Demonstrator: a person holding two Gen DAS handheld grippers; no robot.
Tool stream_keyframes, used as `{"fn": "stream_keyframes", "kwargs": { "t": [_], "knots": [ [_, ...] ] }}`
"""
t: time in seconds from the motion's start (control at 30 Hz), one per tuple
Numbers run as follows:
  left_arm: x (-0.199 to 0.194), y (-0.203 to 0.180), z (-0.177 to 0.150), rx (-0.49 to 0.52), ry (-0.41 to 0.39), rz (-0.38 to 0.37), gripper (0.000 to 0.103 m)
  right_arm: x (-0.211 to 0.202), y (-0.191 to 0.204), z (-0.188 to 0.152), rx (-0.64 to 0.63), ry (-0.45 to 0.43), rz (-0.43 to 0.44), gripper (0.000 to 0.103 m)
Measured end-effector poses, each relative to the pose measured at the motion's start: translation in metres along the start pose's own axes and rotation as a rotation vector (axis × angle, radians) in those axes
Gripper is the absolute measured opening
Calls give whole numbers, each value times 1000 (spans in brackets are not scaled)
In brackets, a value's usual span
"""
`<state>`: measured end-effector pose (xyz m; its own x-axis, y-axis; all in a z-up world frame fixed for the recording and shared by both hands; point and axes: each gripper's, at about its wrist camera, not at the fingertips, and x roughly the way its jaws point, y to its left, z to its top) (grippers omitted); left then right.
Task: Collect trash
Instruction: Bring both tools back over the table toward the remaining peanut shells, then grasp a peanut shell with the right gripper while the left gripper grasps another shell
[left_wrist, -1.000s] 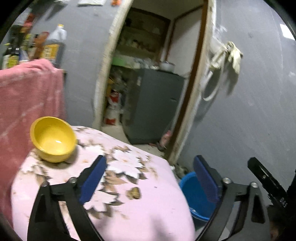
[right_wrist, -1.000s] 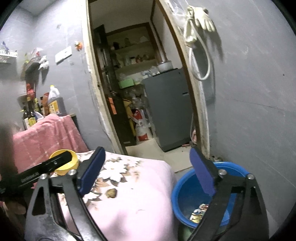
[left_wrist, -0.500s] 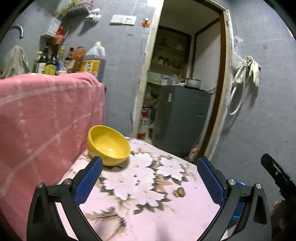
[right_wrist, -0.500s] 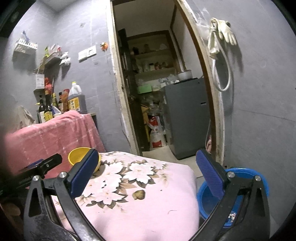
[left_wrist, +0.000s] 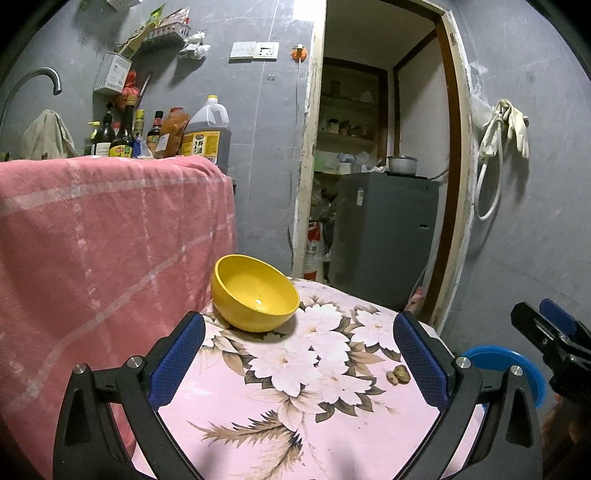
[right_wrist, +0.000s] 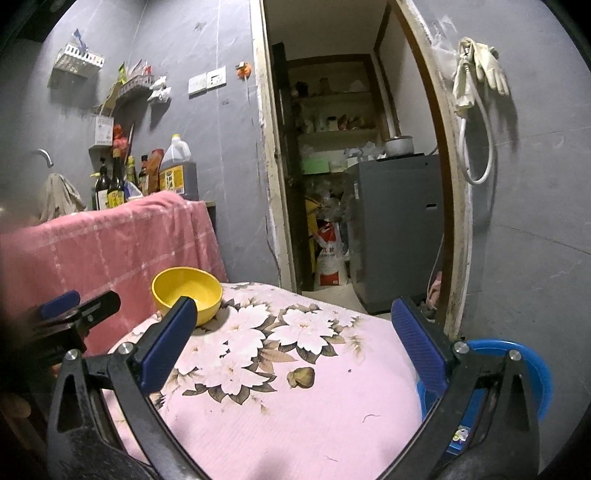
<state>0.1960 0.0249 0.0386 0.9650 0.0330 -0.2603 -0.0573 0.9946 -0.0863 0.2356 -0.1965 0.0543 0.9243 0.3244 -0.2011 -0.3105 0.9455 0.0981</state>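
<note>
- Pink checked cloth (left_wrist: 110, 236), at 9 o'clock in the left wrist view: it drapes something tall beside the table and plays no part here. Keep the left gripper (left_wrist: 295, 354) off it.
- Left gripper: its jaws stand spread wide with nothing between them, over the near edge of the floral pink tablecloth (left_wrist: 295, 424).
- Yellow bowl (left_wrist: 255, 291), at 12 o'clock from the left gripper: upright and apparently empty. I judge it crockery rather than trash, so reach past it without knocking it.
- Small brown scrap (right_wrist: 301, 376), roughly centre in the right wrist view and at 3 o'clock from centre in the left one: this is the only likely litter I can make out on the table. It lies flat on soft cloth, so come straight down and close low around it, or the pads will likely catch fabric.
- Right gripper (right_wrist: 295, 350): also spread wide and empty. It looks the better placed of the two, with the scrap lying between its fingers.
- Blue bin (right_wrist: 532, 365), at 4 o'clock beside the table: its contents are mostly hidden. The carry is short; release only once over its rim.
</note>
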Motion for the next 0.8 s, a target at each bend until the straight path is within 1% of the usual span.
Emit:
{"fn": "stream_keyframes", "kwargs": {
  "t": [0.23, 0.43, 0.6, 0.8],
  "knots": [
    [25, -2, -6, 24, 59, 3, 100, 27, -9, -11, -5, 60, 7, 103],
    [59, -5, -13, 39, 169, 0, 100, 59, -26, -23, 6, 161, 10, 103],
    [85, -7, -21, 40, 256, 3, 100, 90, -39, -37, 18, 281, -2, 103],
    [113, -10, -30, 56, 362, 8, 100, 130, -47, -55, 13, 459, 13, 102]
  ]
}}
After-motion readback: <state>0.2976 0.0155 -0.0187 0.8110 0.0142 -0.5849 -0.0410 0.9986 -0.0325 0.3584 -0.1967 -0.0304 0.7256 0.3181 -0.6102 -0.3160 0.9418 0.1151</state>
